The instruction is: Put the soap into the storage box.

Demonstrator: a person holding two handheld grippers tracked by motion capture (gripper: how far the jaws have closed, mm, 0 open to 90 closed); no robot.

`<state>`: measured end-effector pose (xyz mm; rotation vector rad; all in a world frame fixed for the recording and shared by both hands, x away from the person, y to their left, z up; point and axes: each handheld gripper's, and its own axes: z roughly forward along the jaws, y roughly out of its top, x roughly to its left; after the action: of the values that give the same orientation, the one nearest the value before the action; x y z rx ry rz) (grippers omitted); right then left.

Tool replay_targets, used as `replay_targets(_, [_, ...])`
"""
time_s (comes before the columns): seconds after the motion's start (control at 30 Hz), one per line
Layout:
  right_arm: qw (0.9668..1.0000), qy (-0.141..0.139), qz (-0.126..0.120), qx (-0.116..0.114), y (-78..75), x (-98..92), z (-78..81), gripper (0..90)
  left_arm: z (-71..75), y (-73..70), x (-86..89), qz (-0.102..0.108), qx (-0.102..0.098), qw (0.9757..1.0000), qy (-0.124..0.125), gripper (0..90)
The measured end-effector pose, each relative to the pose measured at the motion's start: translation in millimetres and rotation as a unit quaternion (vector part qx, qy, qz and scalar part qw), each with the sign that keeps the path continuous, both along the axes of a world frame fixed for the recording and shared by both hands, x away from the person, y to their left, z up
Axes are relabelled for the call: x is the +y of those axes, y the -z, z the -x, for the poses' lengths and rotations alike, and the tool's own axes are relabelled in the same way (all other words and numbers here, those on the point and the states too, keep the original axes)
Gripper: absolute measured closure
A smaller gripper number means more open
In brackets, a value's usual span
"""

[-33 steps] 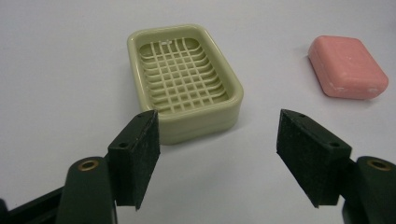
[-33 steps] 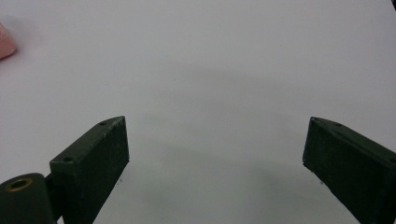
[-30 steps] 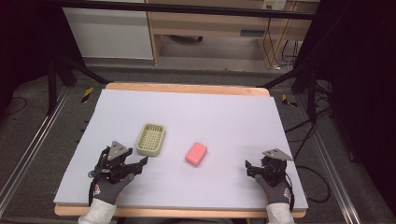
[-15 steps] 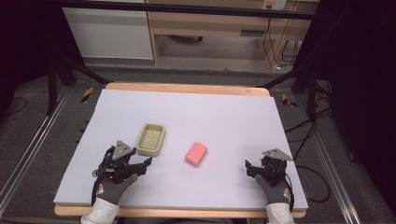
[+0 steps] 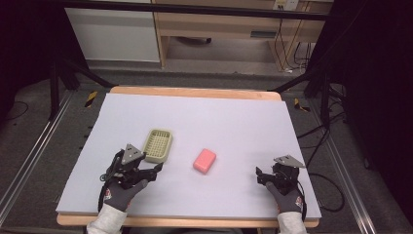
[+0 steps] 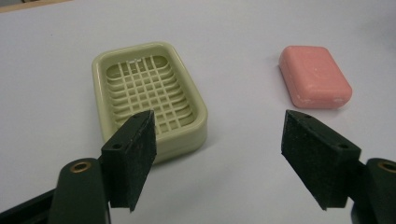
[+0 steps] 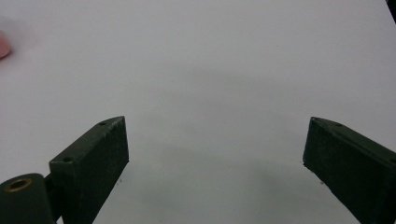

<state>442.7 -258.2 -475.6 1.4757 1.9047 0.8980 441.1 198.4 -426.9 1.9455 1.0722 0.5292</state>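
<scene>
Both tongs are spread and pinch nothing. We see the left tongs [image 5: 155, 171] near the front left of the desk [image 5: 243, 122], held by a gloved hand [image 5: 122, 187], with its tips just beside the near end of a pale green soap dish [image 5: 159, 145]. In the left gripper view the tongs [image 6: 219, 154] stand wide apart above the desk; the left jaw covers the dish's [image 6: 149, 100] near corner, and we cannot tell whether it touches. A pink soap bar [image 6: 315, 77] lies flat beyond the right jaw, apart from the dish. From above, the soap [image 5: 204, 160] sits near the middle of the desk, to the right of the dish.

The right tongs [image 5: 258, 175] rest at the front right, held by the other gloved hand [image 5: 285, 192], well apart from the soap. In the right gripper view the tongs [image 7: 215, 144] frame bare desk, with a sliver of pink soap [image 7: 3, 46] at the left edge.

Compared with a second ago, the left tongs have moved forward and to the right, closer to the dish. The right tongs, dish and soap have stayed where they were.

A pale lilac sheet covers the desk, with a wooden edge showing at the back. Around it is grey floor. Behind stand a white cabinet [image 5: 114, 34] and a wooden unit [image 5: 219, 29], and cables [image 5: 292, 48] hang at the right.
</scene>
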Motion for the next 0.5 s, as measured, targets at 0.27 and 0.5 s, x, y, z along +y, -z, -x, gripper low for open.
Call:
replay_targets(0.27, [1.0,0.002,0.0,0.0,-0.2,0.0,0.0,7.1,-5.2,-13.6,-8.8,0.003,-0.012,0.9999,0.006,25.7])
replay_targets(0.5, [1.0,0.002,-0.001,0.0,-0.2,0.2,-0.1,7.1,-8.5,-23.5,-18.6,0.003,-0.021,0.9997,0.014,25.6])
